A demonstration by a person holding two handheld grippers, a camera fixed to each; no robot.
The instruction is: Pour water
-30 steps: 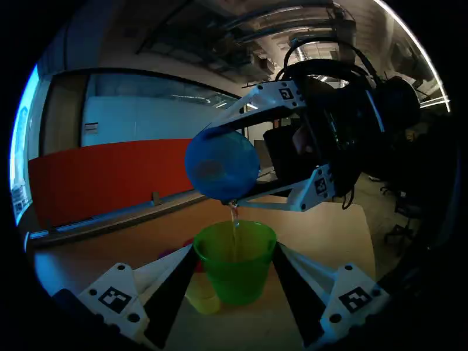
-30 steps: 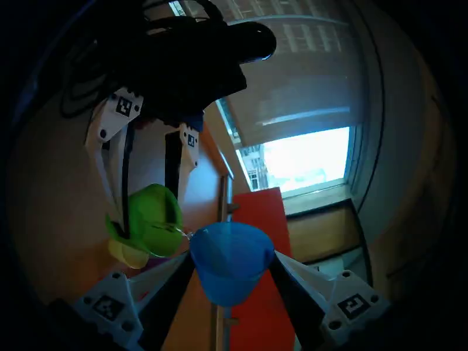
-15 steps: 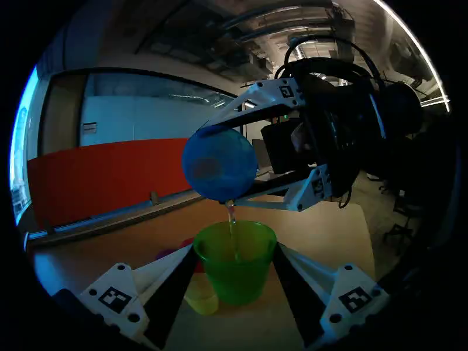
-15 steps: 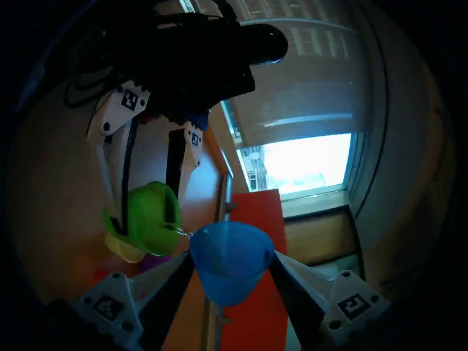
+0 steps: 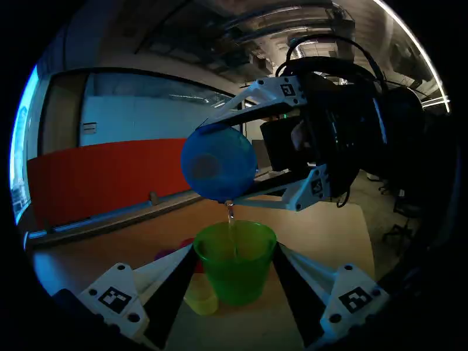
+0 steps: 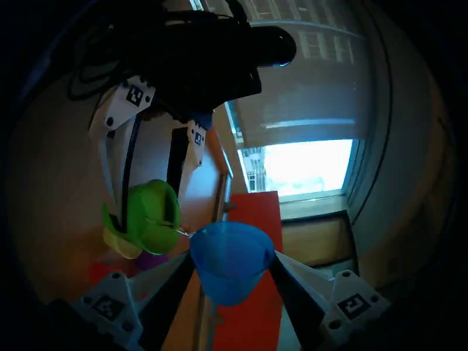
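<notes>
My left gripper (image 5: 234, 248) clamping the upright green cup (image 5: 235, 275), my right gripper (image 6: 231, 255) squeezing the tipped blue cup (image 6: 231, 278), water (image 5: 230, 212) trickling into the green one.

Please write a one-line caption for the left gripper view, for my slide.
Right claw tilts a blue cup, pouring water into the green cup held by the left claw.

Open office: past the jaws of the left gripper (image 5: 234, 248), a red partition (image 5: 105, 175); above, exposed ceiling ducts (image 5: 275, 26); rightward, swivel chairs (image 5: 402, 206) (dimly lit).
</notes>
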